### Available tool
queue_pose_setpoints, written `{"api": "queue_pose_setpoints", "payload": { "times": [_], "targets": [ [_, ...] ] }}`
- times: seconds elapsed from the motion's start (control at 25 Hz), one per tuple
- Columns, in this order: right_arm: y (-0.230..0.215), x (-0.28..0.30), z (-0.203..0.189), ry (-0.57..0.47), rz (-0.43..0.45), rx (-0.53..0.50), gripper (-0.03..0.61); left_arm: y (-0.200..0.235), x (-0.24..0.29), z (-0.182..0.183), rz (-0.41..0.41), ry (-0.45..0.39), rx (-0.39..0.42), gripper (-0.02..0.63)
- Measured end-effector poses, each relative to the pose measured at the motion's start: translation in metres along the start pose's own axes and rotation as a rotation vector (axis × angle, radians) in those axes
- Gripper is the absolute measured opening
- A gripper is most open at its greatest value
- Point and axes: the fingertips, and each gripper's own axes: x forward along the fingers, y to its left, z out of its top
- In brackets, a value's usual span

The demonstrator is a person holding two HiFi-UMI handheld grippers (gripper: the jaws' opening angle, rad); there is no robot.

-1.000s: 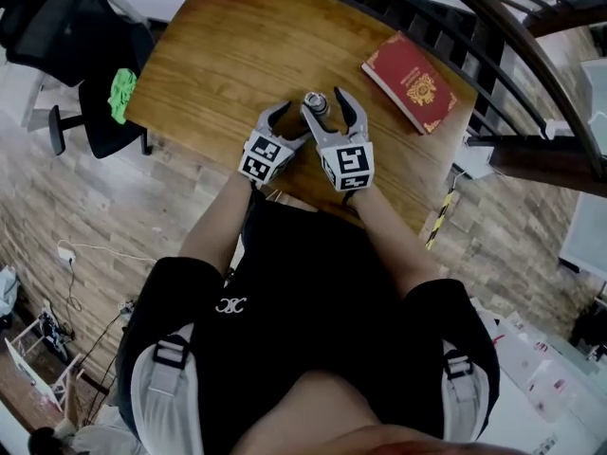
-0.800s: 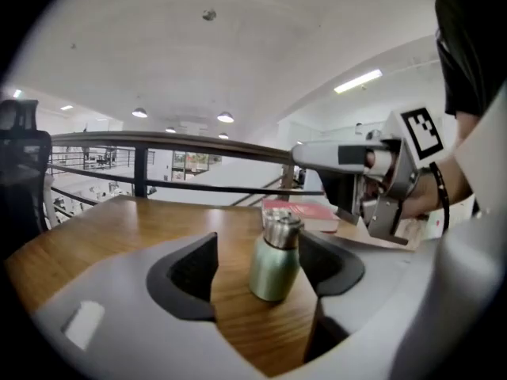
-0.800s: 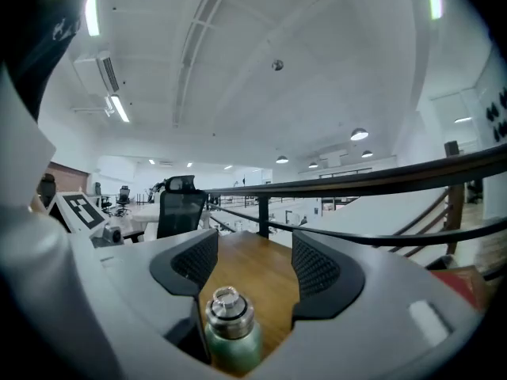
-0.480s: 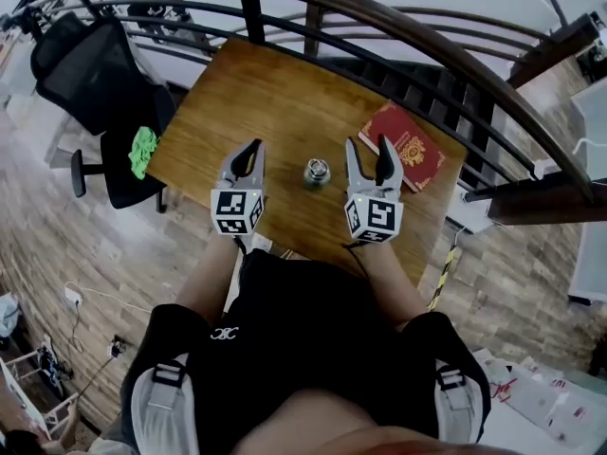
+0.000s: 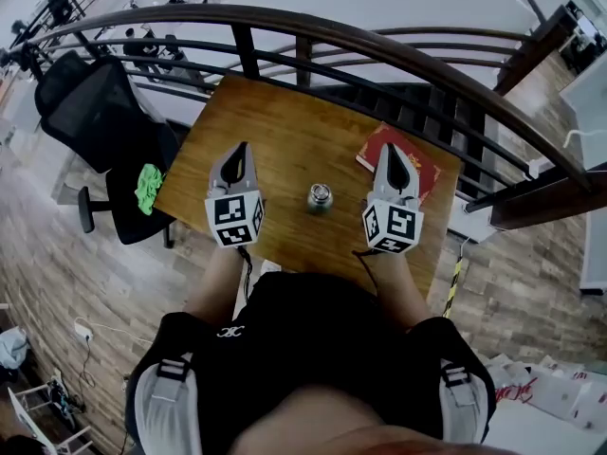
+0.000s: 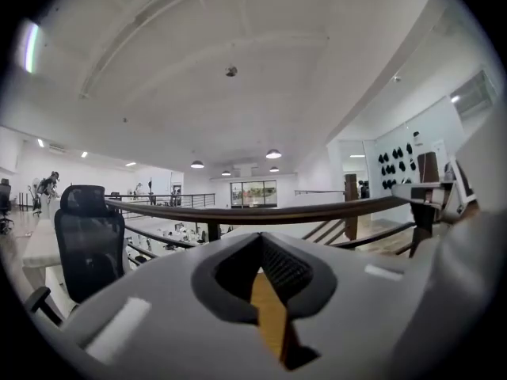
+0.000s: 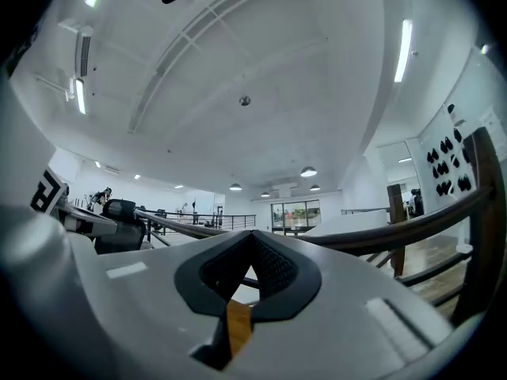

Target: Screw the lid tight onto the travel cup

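Your left tool point(image 5: 237, 150) and right tool point(image 5: 395, 152) have lifted away, flanking the travel cup point(image 5: 320, 204), jaws just closed empty; confirm its lid point(image 5: 320, 192) sits tight.

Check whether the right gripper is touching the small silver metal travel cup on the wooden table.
Apart. The head view shows bare brown wooden table between the right gripper and the silver metal travel cup; its jaws are shut, empty.

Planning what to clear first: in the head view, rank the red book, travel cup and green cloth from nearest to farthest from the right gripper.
1. Red book, beneath the right gripper, partly hidden by it.
2. Travel cup, mid-table, to its left.
3. Green cloth, on the black chair, far left beside the table.
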Motion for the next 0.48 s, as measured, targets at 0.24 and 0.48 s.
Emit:
{"api": "queue_pose_setpoints", "payload": {
  "times": [0.24,0.48],
  "targets": [
    [0.015,0.000,0.001,0.006,0.035,0.006,0.003,-0.027,0.003,0.009,-0.072,-0.007,0.031,0.054],
    [0.020,0.000,-0.004,0.032,0.057,0.037,0.003,-0.039,0.005,0.006,-0.102,0.003,0.002,0.054]
  ]
}}
